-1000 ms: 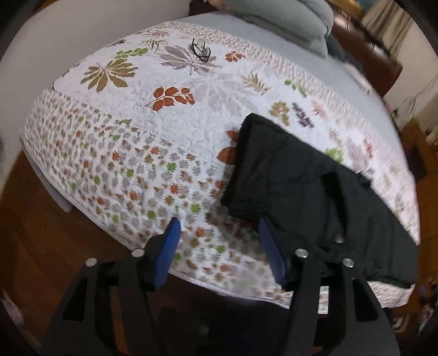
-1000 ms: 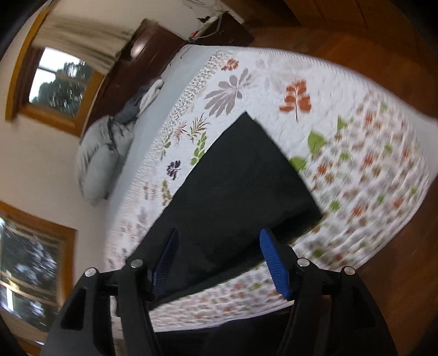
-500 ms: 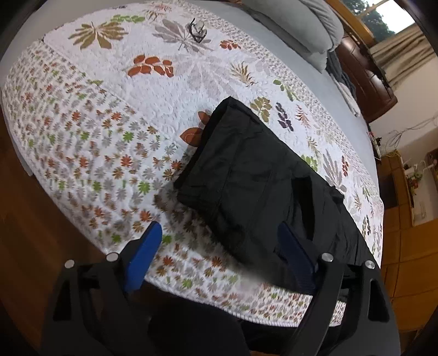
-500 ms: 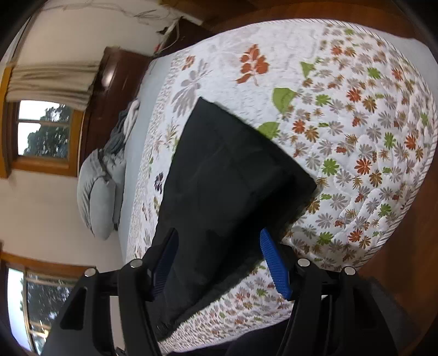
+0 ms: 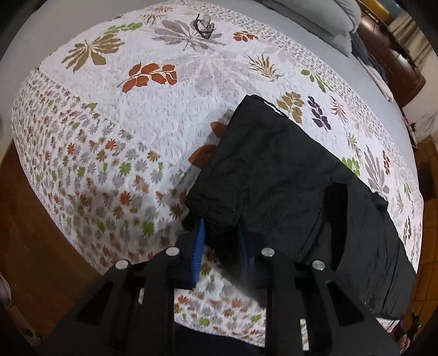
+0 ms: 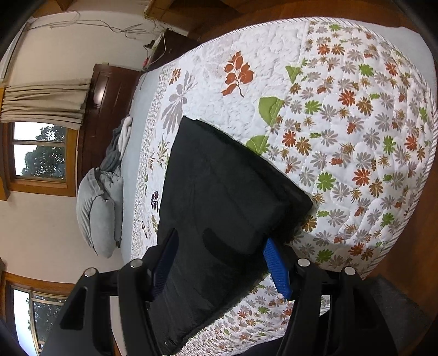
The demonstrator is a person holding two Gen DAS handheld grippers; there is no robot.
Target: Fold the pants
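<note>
Black pants [image 5: 287, 178] lie folded lengthwise near the front edge of a leaf-patterned quilt [image 5: 137, 137]. My left gripper [image 5: 220, 246] points steeply down at their near left corner. Its jaws are closing, and the blue pads pinch a bunch of the black cloth between them. In the right wrist view the pants [image 6: 219, 178] run away from me toward the pillows. My right gripper [image 6: 220, 263] hovers just over their near end, jaws wide apart. The cloth lies under and between its fingers, and the pads are not pressing on it.
A pair of glasses [image 5: 204, 26] rests on the quilt at the far side. Grey pillows [image 6: 95, 210] and a dark wooden headboard [image 6: 106, 104] stand at the head of the bed. Wooden floor [image 5: 32, 246] surrounds the bed's edges.
My left gripper dropped toward the pants' corner, opened wide, then closed onto the cloth. My right gripper sank lower over the pants' other end and rolled, its jaws unchanged.
</note>
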